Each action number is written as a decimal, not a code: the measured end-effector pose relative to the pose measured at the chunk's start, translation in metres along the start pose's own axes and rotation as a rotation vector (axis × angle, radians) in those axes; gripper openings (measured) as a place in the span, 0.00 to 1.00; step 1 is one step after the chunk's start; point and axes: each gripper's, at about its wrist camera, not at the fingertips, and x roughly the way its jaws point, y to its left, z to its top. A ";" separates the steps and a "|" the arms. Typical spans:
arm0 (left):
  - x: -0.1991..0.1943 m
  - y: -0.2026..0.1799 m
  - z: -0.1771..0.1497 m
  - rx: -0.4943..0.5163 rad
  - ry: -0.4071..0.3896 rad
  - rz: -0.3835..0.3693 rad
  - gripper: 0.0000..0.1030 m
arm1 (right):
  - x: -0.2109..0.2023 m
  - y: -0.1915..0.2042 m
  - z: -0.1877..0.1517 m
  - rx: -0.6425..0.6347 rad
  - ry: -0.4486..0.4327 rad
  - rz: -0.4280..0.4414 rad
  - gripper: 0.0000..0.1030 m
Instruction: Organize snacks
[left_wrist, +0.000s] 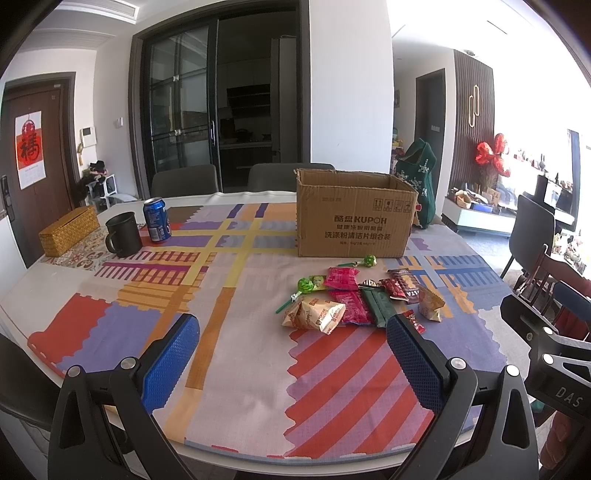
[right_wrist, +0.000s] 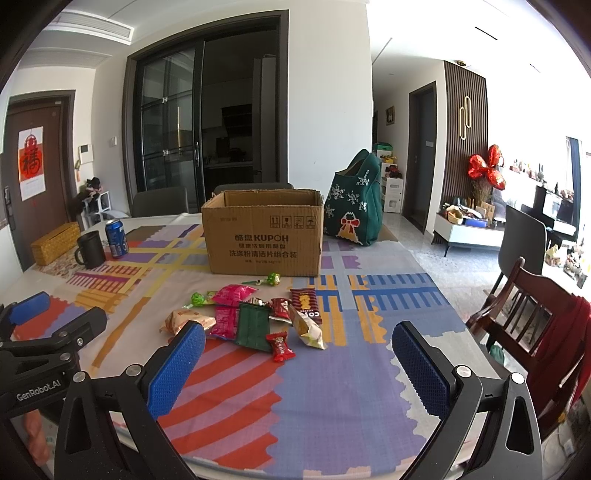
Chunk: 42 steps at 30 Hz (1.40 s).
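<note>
- Grippers first: my left gripper (left_wrist: 291, 354) hangs over the near part of the table (left_wrist: 240, 369), its blue pads spread wide, with nothing between them.
- My right gripper (right_wrist: 299, 358) is likewise spread wide and empty, above the near edge of the table, just short of the snacks.
- Each gripper shows at the edge of the other's view, so they sit side by side, apart from one another.
- A patterned cloth (right_wrist: 332, 387) of red, purple, yellow and blue blocks covers the table.
- The snacks lie loose in one pile (right_wrist: 251, 317) on the cloth, between my grippers and the box.
- In the pile I note: a dark green packet (right_wrist: 253, 326), two pink packets (right_wrist: 232, 295), a small red wrapped sweet (right_wrist: 280, 346) nearest to me, a tan packet (right_wrist: 308, 328) to the right, an orange-and-white packet (right_wrist: 184, 319) to the left, and a dark striped packet (right_wrist: 304, 301).
- Two green lollipops: one (right_wrist: 197, 298) at the left of the pile, one (right_wrist: 273, 278) just in front of the box.
- The cardboard box (right_wrist: 264, 236) stands upright beyond the pile, top flaps open; its inside is hidden from me.
- At far left stand a black mug (left_wrist: 123, 234), a blue can (left_wrist: 157, 219) just beside it, and a woven yellow box (left_wrist: 68, 230).
- A green bag (right_wrist: 356, 206) with snowflakes sits behind the box to the right.
</note>
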 end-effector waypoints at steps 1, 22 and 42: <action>0.000 0.000 0.000 0.000 0.000 0.001 1.00 | 0.000 0.000 0.000 0.000 0.000 0.000 0.99; 0.026 -0.001 -0.001 0.010 0.068 -0.012 1.00 | 0.027 0.006 -0.005 -0.039 0.066 0.019 0.99; 0.118 -0.005 0.002 0.064 0.216 -0.064 0.83 | 0.128 0.023 -0.018 -0.086 0.334 0.139 0.68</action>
